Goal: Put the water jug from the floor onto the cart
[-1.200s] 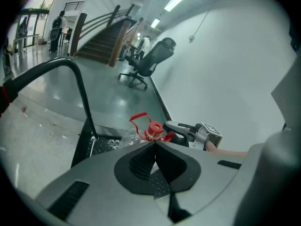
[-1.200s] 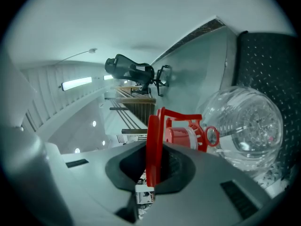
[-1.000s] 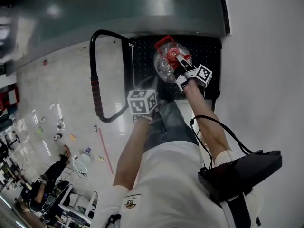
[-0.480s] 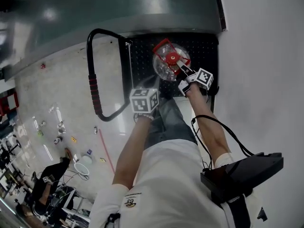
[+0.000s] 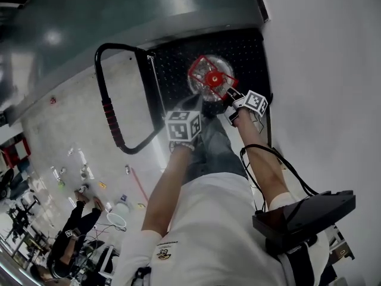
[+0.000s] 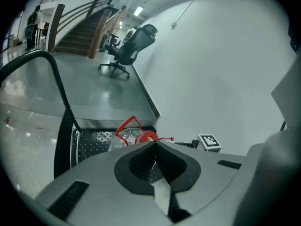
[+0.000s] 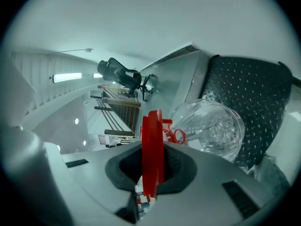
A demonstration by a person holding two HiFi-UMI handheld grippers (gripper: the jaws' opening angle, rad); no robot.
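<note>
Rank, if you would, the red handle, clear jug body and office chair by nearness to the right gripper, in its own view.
1. Red handle, clamped in the right gripper.
2. Clear jug body, just ahead, rightward.
3. Office chair, far back, upper left.

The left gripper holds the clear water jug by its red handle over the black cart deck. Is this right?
No: the right gripper holds the water jug by its red handle over the cart deck, as the right gripper view shows.

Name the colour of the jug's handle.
Red; the handle shows best in the right gripper view.
</note>
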